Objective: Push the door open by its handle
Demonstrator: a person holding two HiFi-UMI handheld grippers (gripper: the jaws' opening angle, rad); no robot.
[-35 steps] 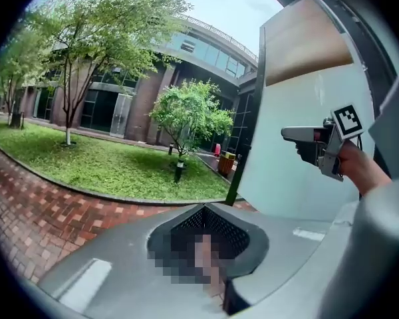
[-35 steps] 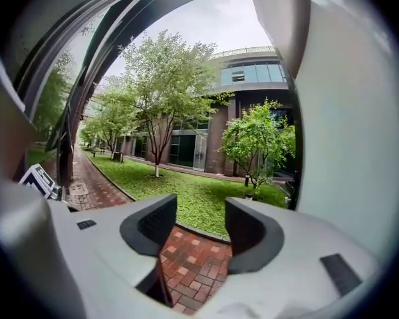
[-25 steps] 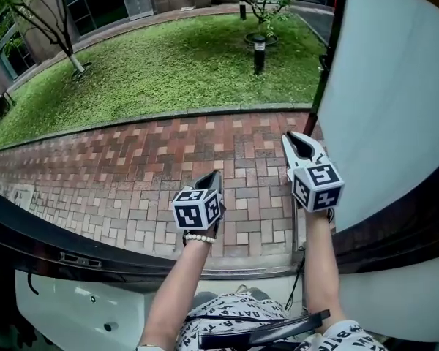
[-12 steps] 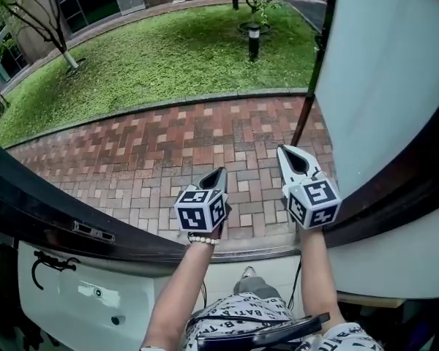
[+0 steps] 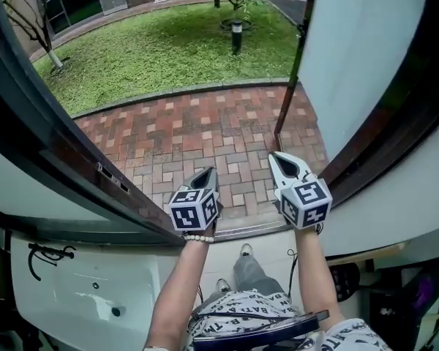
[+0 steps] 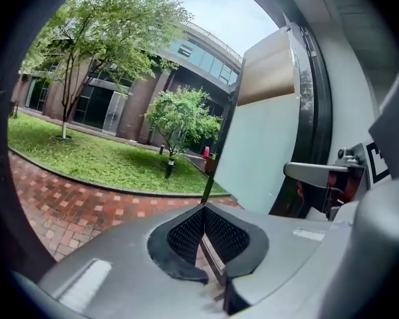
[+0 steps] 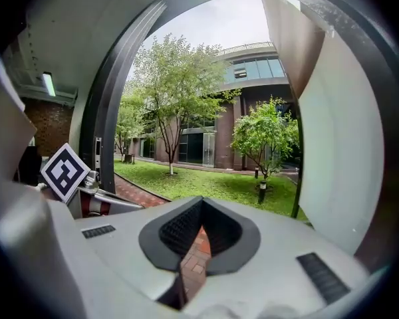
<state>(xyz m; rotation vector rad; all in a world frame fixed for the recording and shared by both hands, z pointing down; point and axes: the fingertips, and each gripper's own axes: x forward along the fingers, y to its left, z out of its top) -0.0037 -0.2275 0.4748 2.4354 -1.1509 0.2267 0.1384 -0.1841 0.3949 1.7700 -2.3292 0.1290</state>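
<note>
Door: the door [image 5: 355, 57] stands open at two o'clock in the head view. It is a smooth, pale frosted panel in a dark frame, cut off at the top and right.
Handle: we cannot make out the handle in any view.
Left gripper: we see the left gripper [image 5: 207, 174] at six o'clock, with smooth grey shells. Its black mesh-textured pads [image 6: 186, 234] are pressed together on nothing.
Right gripper: the right gripper [image 5: 276, 156] is at five o'clock, jaws together and empty. It is near the door's dark lower edge, and we cannot tell whether it touches.
Ground: rectangular red and pale brick paving [image 5: 205, 130] lies at twelve o'clock, with the lawn [image 5: 154, 57] and a short dark lamp post [image 5: 236, 36] beyond.
Left side: a dark curved door frame [image 5: 51, 159] at nine o'clock carries a small metal plate [image 5: 111, 175], too small for us to read.
</note>
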